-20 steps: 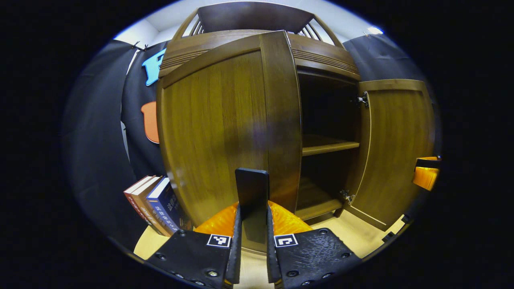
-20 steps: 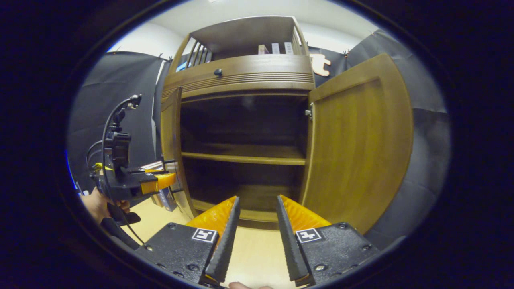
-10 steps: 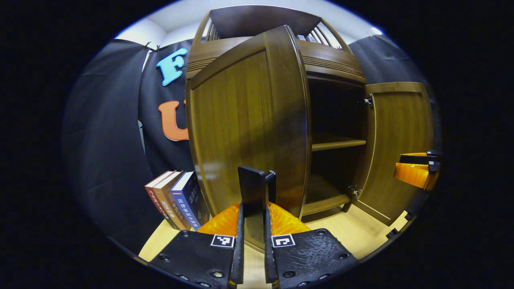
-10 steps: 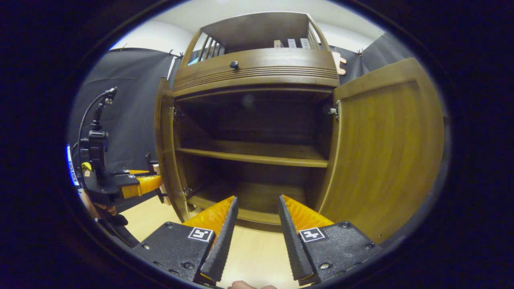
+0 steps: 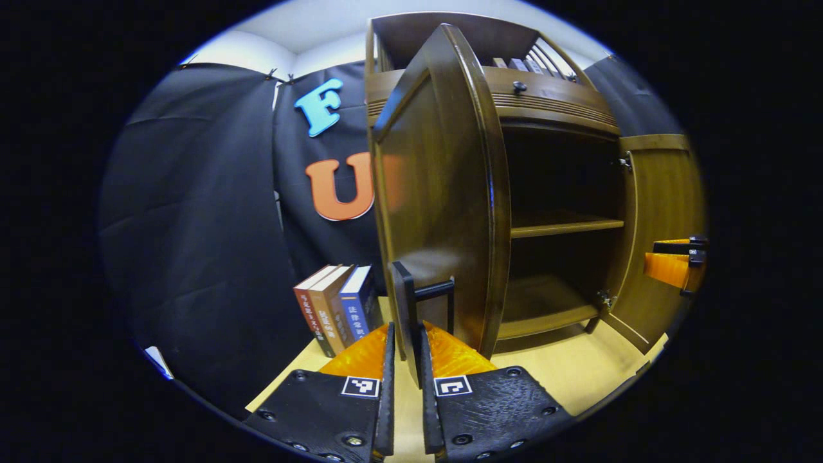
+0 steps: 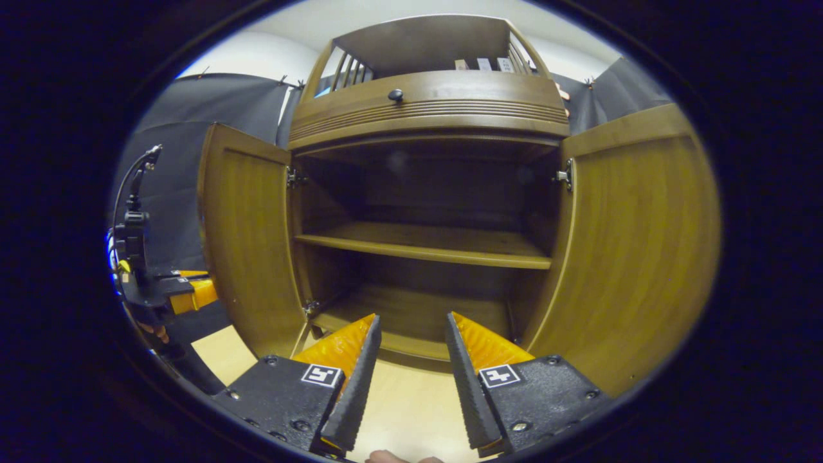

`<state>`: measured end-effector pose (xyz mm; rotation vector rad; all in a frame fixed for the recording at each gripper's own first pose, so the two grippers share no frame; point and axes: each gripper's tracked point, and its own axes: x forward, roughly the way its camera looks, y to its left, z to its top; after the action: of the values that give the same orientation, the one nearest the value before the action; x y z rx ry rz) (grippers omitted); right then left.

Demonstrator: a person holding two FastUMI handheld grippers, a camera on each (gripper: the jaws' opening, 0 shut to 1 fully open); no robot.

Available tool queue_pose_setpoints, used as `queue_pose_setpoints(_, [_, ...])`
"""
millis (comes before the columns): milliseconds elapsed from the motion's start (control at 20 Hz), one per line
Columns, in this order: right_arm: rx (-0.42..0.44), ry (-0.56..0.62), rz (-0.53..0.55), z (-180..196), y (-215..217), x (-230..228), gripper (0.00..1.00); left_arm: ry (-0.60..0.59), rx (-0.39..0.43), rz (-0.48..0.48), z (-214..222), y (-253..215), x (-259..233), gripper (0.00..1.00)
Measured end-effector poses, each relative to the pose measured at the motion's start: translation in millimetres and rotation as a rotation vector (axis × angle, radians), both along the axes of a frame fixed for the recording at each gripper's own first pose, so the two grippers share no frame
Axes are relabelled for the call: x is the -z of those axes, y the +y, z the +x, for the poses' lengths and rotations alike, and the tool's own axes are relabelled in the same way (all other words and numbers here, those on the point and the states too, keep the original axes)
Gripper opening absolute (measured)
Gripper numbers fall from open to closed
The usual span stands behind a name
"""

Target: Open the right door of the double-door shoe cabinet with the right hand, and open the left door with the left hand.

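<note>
The wooden shoe cabinet [image 6: 427, 109] stands with both doors open. In the left gripper view the left door [image 5: 443, 186] is swung wide and seen almost edge-on. Its dark flat handle [image 5: 404, 302] sits between the fingers of my left gripper [image 5: 406, 331], which is shut on it. The right door [image 5: 662, 212] hangs open at the far right, with my right gripper [image 5: 675, 263] beside it. In the right gripper view the left door [image 6: 247, 238] and right door [image 6: 636, 244] flank the bare shelf [image 6: 424, 244]. My right gripper [image 6: 413, 318] is open and holds nothing. My left gripper [image 6: 164, 292] shows at the left door's outer side.
Three books [image 5: 334, 305] stand upright on the pale floor [image 5: 559, 373] left of the cabinet, close to the opened left door. A drawer with a round knob [image 6: 395, 95] tops the cabinet. Black cloth wall [image 5: 193, 225] runs behind and to the left.
The left door has swung much further open, pulled by my left gripper shut on its handle. My right gripper stays open in front of the cabinet, shifted only slightly.
</note>
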<state>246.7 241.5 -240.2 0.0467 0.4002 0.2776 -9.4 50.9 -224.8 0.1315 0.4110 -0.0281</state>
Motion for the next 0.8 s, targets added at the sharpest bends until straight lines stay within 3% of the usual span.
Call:
queue_pose_setpoints(300, [-0.019, -0.003, -0.016, 0.5, 12.3, -1.4, 0.65, -0.007, -0.047, -0.020, -3.9, 26.7, -4.6, 0.10])
queue_pose_setpoints(350, [-0.023, -0.004, -0.018, -0.4, 14.0, -2.9, 0.65, -0.008, -0.048, -0.024, -5.0, 31.0, -1.7, 0.22])
queue_pose_setpoints(400, [-0.024, -0.006, -0.022, -1.3, 14.7, -4.0, 0.65, -0.006, -0.046, -0.026, -5.1, 31.4, -2.1, 0.10])
queue_pose_setpoints(800, [0.001, -0.003, -0.029, 0.0, 13.9, -10.0, 0.67, -0.024, -0.086, -0.011, -15.7, 70.9, -5.7, 0.11])
